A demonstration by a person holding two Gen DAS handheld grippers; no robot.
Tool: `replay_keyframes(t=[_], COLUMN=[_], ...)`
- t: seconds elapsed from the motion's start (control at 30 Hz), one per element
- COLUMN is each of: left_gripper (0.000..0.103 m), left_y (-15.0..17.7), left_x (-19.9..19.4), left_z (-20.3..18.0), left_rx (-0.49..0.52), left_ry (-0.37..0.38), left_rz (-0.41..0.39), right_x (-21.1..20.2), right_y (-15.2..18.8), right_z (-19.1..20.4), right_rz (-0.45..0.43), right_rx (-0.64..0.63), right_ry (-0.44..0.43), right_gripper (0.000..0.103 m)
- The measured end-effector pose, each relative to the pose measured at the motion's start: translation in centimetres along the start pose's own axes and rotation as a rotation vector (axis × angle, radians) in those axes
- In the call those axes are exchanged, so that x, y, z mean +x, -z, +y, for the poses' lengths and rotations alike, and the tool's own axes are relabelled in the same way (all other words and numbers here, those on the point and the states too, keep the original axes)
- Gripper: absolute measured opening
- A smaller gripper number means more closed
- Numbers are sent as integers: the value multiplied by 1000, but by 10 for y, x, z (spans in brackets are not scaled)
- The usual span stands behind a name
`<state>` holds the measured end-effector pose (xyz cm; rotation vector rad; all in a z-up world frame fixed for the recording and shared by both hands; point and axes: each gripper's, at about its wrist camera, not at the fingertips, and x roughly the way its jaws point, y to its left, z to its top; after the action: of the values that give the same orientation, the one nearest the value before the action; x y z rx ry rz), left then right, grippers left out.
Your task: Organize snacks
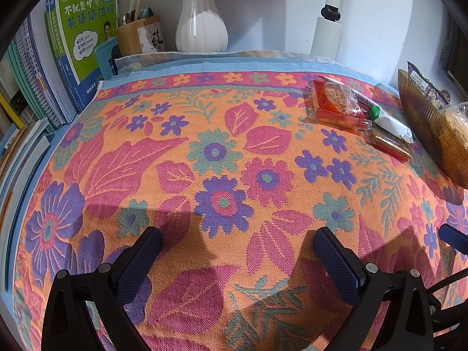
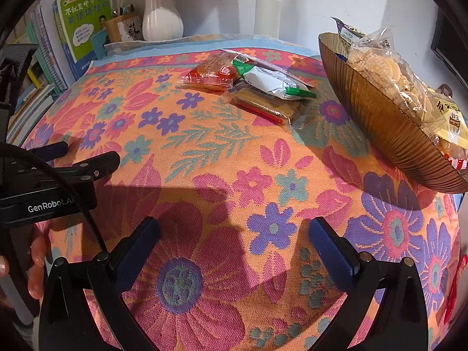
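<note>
Three snack packets lie together on the floral cloth [image 2: 222, 158] at the far right: a red packet [image 2: 209, 74], a white and green packet [image 2: 270, 83] and a brown biscuit bar [image 2: 264, 105]. They also show in the left wrist view: red packet [image 1: 333, 102], white and green packet [image 1: 392, 122], biscuit bar [image 1: 389, 143]. A ribbed amber bowl [image 2: 389, 128] to their right holds several bagged snacks [image 2: 383, 67]. My left gripper [image 1: 237, 257] is open and empty, low over the cloth. My right gripper [image 2: 234, 245] is open and empty, well short of the packets.
Books [image 1: 84, 38], a wooden pen holder [image 1: 134, 35], a white vase [image 1: 201, 23] and a white cylinder [image 1: 326, 38] stand along the back wall. The left gripper's body [image 2: 49, 181] and the hand holding it show at the left of the right wrist view.
</note>
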<state>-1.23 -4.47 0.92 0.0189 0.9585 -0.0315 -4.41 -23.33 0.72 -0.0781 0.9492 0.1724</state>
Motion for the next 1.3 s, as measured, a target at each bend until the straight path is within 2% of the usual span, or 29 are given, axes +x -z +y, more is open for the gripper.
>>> replay_keyframes(t=[1.3], left_gripper=[103], left_y=[0], left_x=[0], left_z=[0], left_rx=[2], left_ry=[0], left_rz=[-1], right_x=[3], right_y=[-2], right_z=[-1], right_rz=[0], right_rx=[-2], right_ry=[7], right_gripper=[103])
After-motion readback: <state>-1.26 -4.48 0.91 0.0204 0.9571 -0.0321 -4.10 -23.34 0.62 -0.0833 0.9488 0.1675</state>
